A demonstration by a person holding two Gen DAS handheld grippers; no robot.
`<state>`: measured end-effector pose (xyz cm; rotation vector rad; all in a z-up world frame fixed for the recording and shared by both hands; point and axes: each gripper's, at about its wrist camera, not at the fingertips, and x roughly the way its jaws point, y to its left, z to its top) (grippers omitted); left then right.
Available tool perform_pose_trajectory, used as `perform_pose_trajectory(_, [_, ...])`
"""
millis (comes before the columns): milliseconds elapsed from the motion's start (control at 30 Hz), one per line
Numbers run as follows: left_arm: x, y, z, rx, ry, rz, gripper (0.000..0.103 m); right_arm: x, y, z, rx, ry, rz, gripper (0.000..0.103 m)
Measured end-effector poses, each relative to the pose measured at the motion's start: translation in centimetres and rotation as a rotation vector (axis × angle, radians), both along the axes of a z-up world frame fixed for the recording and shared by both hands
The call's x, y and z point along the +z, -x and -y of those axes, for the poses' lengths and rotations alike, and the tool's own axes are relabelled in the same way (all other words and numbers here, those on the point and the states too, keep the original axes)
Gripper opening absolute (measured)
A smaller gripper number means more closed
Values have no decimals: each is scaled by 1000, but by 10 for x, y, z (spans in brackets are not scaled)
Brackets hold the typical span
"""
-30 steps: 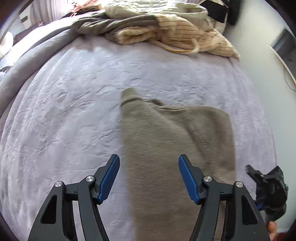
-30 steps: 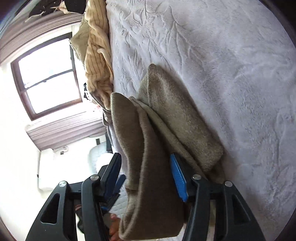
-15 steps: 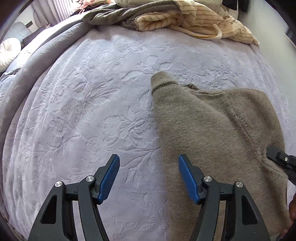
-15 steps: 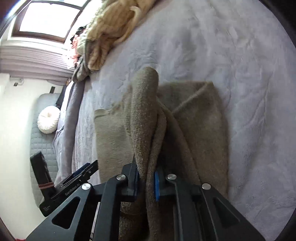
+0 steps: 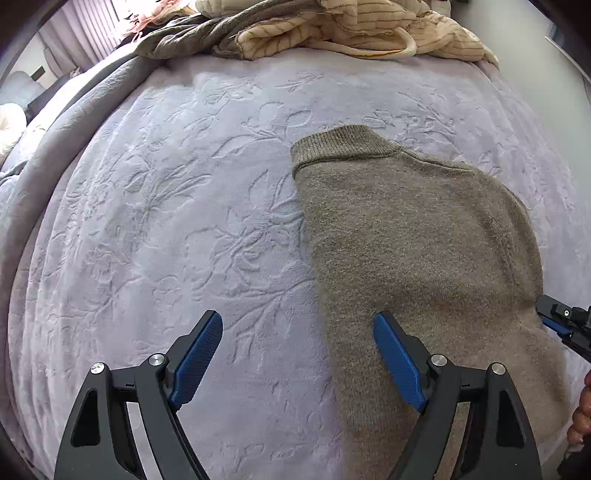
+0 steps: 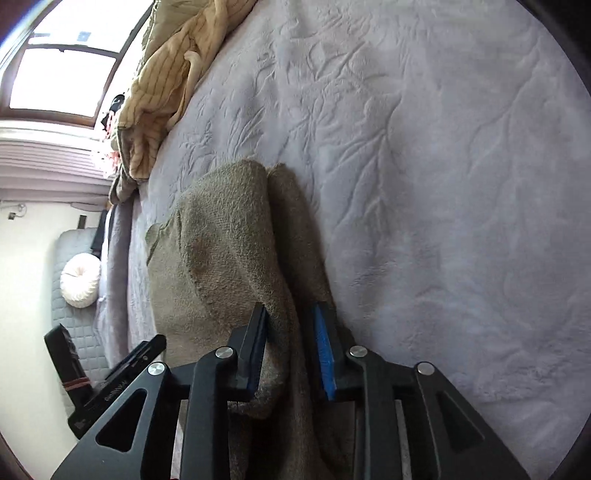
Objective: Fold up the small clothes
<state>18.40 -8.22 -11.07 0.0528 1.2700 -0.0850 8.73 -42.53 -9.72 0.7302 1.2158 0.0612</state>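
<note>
An olive-brown knit sweater [image 5: 413, 236] lies folded on the lilac embossed bedspread [image 5: 177, 206], ribbed collar toward the far side. My left gripper [image 5: 297, 354] is open and empty, its right finger [image 5: 395, 362] over the sweater's near left edge. In the right wrist view the sweater [image 6: 229, 251] lies in a fold, and my right gripper [image 6: 291, 350] has its jaws partly apart around the sweater's right edge, with cloth between the blue pads. The right gripper's tip also shows in the left wrist view [image 5: 561, 321].
A heap of cream striped and dark clothes [image 5: 332, 29] lies at the bed's far edge. A grey blanket [image 5: 55, 147] runs along the left side. A window [image 6: 62, 70] and a white round cushion [image 6: 79, 280] stand beyond the bed.
The sweater has been laid down flat on the bed. My right gripper, shut on the fold half a second ago, has opened partly. My left gripper stays open.
</note>
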Motion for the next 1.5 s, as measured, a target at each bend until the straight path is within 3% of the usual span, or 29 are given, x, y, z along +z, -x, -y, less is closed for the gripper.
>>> perform_pose_trajectory(133, [21, 6, -9, -7, 51, 1, 85, 36, 16, -6, 57, 20, 60, 17])
perform_pose_trajectory(233, [29, 19, -4, -32, 88, -14, 85, 64, 25, -30, 150, 10, 117, 16])
perform_pose_trajectory(333, [26, 38, 10, -77, 117, -47, 85, 73, 33, -60, 250, 0, 128, 16])
perform_pose_trajectory(533, [-10, 80, 38, -121, 89, -148, 85, 25, 49, -80, 352, 207, -29, 16])
perform_pose_trajectory(567, [-16, 85, 39, -128, 83, -157, 85, 16, 53, -78, 359, 237, -51, 12])
perform_pose_trajectory(767, [-34, 103, 37, -154, 109, -207, 86, -1, 74, -81, 445, 327, -32, 9])
perform_pose_trajectory(1067, [-22, 111, 32, -192, 68, -225, 88, 5, 84, -72, 415, 305, -67, 9])
perform_pose_trajectory(1367, [-21, 108, 15, -164, 62, -241, 88, 10, 75, -69, 400, 320, -97, 9])
perform_pose_trajectory(1500, [-24, 110, 19, -168, 55, -242, 88, 19, 62, -66, 319, 336, -71, 16])
